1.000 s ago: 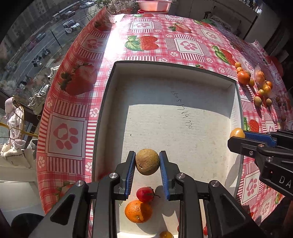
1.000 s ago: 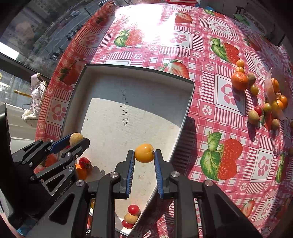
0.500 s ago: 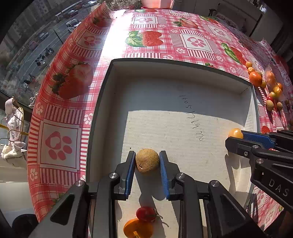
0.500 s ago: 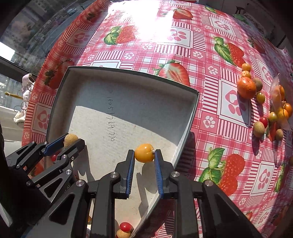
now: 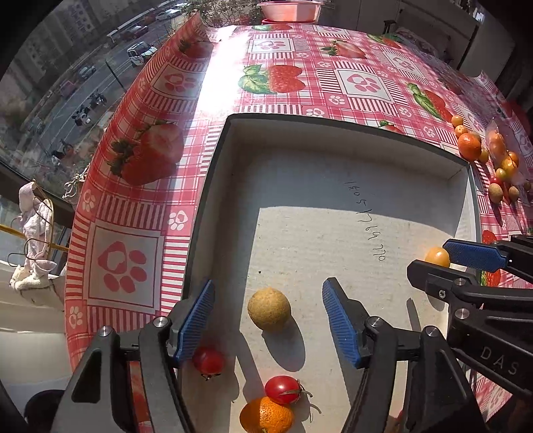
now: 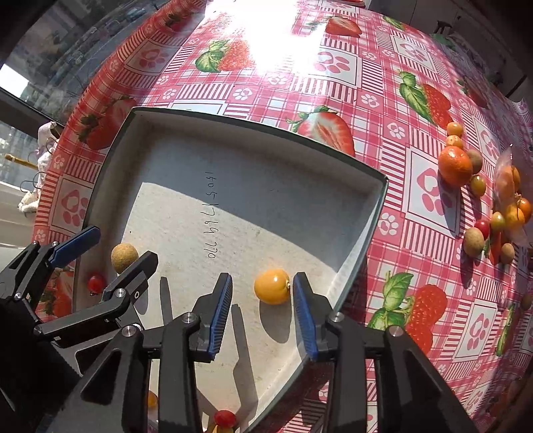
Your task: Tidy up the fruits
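Note:
A shallow white box [image 5: 333, 186] [image 6: 253, 186] lies on the strawberry tablecloth. My left gripper [image 5: 268, 319] is open above the box floor, and a tan round fruit [image 5: 269, 309] [image 6: 124, 258] lies loose between its fingers. My right gripper [image 6: 261, 311] is open, and a yellow-orange fruit [image 6: 272, 286] [image 5: 437, 257] lies between its fingers near the box's right wall. In the box near the left gripper lie two red cherry tomatoes [image 5: 209, 361] [image 5: 282, 389] and a mandarin [image 5: 266, 414].
A pile of loose fruits [image 6: 479, 200] [image 5: 493, 156] with a clear bag lies on the tablecloth [image 6: 333, 83] to the right of the box. A pink bowl [image 5: 289, 9] stands at the table's far edge. A window and street lie beyond the left edge.
Both grippers opened. The left let go of the tan fruit and the right let go of the yellow-orange fruit; both fruits now rest on the box floor.

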